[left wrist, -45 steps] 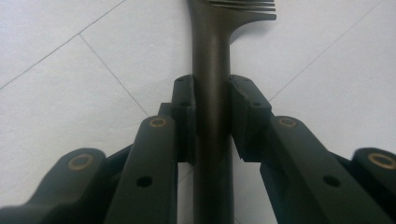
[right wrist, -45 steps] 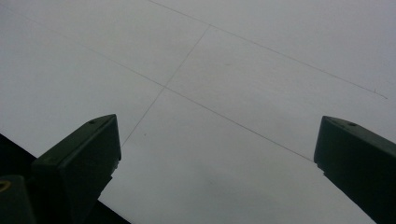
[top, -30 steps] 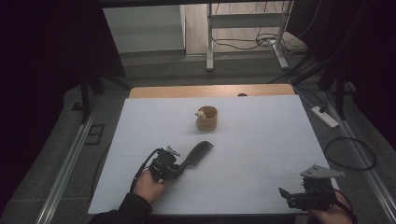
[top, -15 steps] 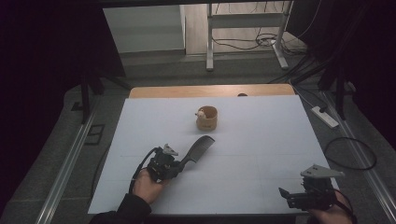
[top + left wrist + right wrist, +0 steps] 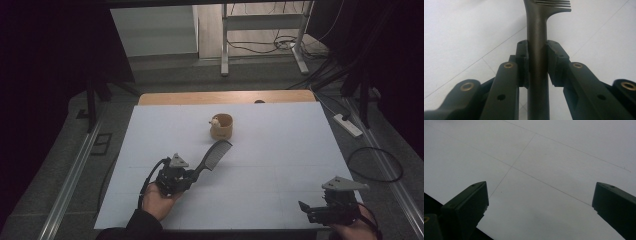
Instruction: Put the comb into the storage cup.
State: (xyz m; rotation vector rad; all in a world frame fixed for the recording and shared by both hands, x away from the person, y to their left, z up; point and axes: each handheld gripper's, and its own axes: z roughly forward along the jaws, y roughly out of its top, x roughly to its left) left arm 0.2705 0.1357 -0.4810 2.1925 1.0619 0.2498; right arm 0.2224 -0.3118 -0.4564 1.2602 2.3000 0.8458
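While pressed from both sides by the pads of the left gripper (image 5: 537, 62), drawn in to a narrow gap and clamped on the bare handle of the comb (image 5: 537, 30), with that handle running straight out along the jaws and the first teeth starting just beyond the pad tips. Judged light, stiff and thin, of smooth hard plastic, so apt to slip or swivel in a loose pinch. Best taken as here, on the plain handle close to the toothed part, never on the teeth, which look fine enough to bend or snap. Dark grey to black all over, with a rounded, shaft-like handle widening into a flat back and one row of close teeth. From the high view, held over the near-left part of the table (image 5: 280, 150), well in from its left edge and aimed slantwise toward the middle of the far edge; cannot tell whether the toothed end rests on the white surface or hangs just clear of it. Beyond that end and apart from it, a small wooden cup (image 5: 221, 126) standing upright toward the middle of the far edge, with something small and pale at its rim. At the near right corner, the right gripper (image 5: 539, 202), jaws spread wide with nothing between them but bare white table.
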